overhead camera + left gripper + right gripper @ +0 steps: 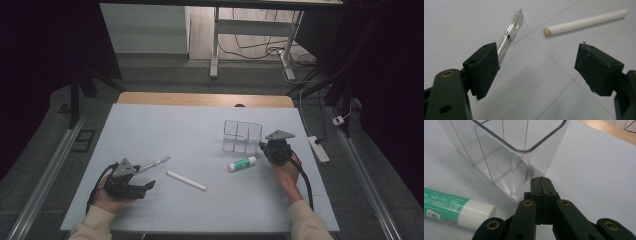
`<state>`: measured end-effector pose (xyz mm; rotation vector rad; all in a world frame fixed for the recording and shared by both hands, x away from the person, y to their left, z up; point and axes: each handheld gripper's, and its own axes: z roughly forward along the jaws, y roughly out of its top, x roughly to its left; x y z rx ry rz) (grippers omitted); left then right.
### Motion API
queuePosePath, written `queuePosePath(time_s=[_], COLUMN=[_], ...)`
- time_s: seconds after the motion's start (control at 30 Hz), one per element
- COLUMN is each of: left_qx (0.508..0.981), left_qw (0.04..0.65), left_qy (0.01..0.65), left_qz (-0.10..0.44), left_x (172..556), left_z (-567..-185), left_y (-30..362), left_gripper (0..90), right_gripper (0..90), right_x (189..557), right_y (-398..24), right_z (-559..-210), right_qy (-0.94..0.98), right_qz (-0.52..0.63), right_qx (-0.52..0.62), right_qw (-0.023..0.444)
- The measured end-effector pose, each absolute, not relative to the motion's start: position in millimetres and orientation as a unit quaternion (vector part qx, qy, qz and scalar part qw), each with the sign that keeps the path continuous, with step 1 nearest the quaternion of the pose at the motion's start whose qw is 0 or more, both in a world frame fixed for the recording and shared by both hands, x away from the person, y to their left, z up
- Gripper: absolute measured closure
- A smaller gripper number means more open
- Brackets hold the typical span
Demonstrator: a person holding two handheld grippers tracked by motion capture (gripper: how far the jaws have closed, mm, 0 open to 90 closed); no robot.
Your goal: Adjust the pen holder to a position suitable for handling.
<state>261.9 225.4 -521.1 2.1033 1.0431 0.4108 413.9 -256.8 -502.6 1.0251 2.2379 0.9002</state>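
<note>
Both grippers rest empty among loose desk things beside a clear organizer; sorting looks about to start.

High view: the left gripper point(148, 185) lies low at the near left of the table point(150, 130), near a clear pen point(155, 162) and a white stick point(186, 180); the right gripper point(267, 147) sits just beside the organizer point(242, 136), with a glue stick point(242, 163) near it.
Left gripper view: the jaws stand wide apart with nothing between them; the pen point(509, 35) runs past the left jaw and the white stick point(585, 22) lies farther off, so the next move, I judge, is to slide forward and centre one of them before closing.
Right gripper view: the jaws are pressed together, holding nothing, tips close to the organizer's point(506, 157) corner; the glue stick point(456, 207) lies at the left, and taking it calls for opening first.
</note>
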Motion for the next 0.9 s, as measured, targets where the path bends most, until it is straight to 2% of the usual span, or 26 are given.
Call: queuePosePath(time_s=[0.9], left_qx=[0.820], left_qw=[0.371], left_qy=[0.408], left_qz=[0.156], left_x=[263], left_z=[-522], left_y=[229], left_gripper=[19.9], right_gripper=[88.7], right_x=[432], right_y=[-216], right_z=[-508], right_qy=[0.832], right_qz=[0.319], right_qx=[0.371], right_qw=[0.259])
